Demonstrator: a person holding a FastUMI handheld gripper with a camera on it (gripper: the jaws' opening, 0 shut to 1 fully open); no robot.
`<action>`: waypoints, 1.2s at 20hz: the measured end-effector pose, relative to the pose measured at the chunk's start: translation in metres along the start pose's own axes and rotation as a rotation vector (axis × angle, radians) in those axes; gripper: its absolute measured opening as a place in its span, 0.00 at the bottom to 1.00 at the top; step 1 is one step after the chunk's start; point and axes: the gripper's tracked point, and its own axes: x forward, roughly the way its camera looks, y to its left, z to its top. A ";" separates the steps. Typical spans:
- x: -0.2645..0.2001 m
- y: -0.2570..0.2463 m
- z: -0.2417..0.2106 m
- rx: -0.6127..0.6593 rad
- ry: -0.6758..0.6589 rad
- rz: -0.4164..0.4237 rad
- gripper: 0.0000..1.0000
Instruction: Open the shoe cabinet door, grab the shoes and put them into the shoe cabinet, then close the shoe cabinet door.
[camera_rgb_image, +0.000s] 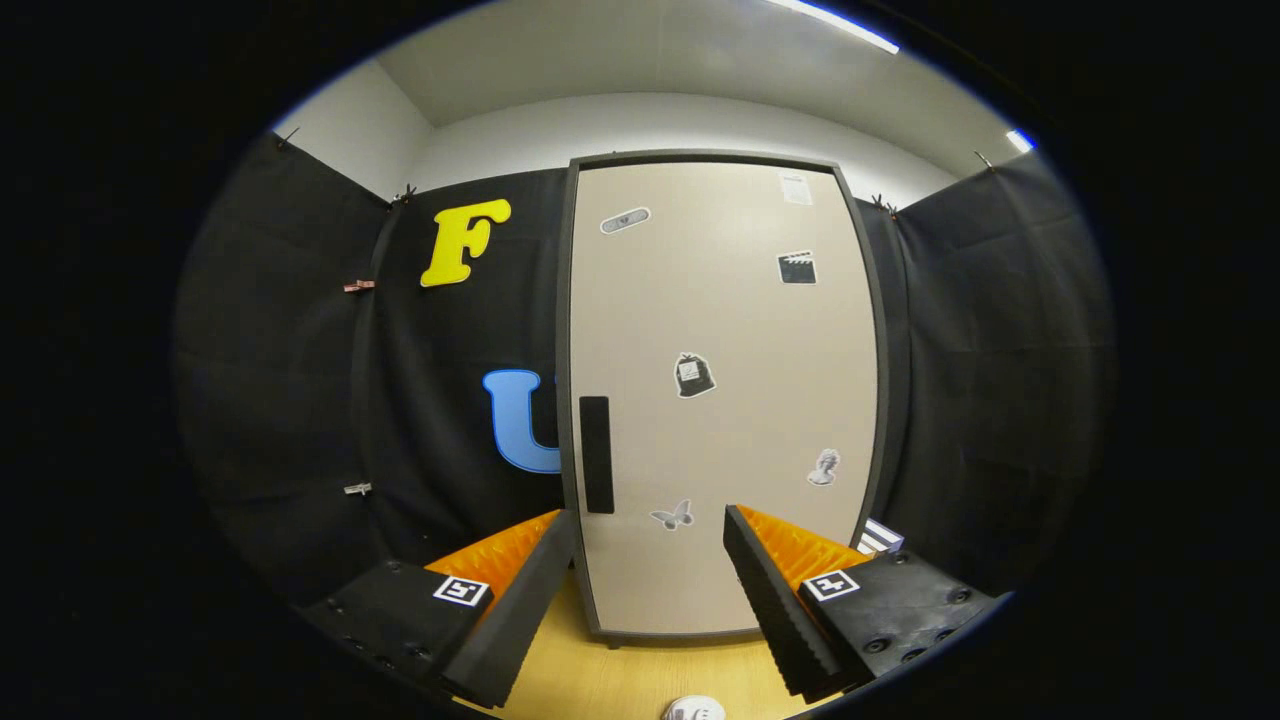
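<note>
The shoe cabinet (720, 390) stands upright ahead of me on the wooden floor, its beige door shut inside a dark frame. A black vertical handle (595, 454) sits on the door's left side, low down, just above and beyond my left finger. Several small stickers dot the door. My gripper (650, 525) is open, its two fingers spread wide with nothing between them, pointing at the door's lower part. A white rounded thing (693, 710), perhaps a shoe's tip, peeks up from the floor just below and between the fingers; most of it is hidden.
Black cloth booth walls (290, 400) close in on the left, behind and right of the cabinet. A striped white-and-dark object (880, 537) shows past the right finger beside the cabinet's lower right corner. Light wooden floor (640, 670) runs from the fingers to the cabinet's foot.
</note>
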 end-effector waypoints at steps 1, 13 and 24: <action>0.008 0.005 0.000 0.006 0.001 0.004 0.98; 0.143 0.036 -0.008 0.053 -0.005 0.003 0.98; 0.187 0.035 -0.023 0.009 0.008 -0.042 0.58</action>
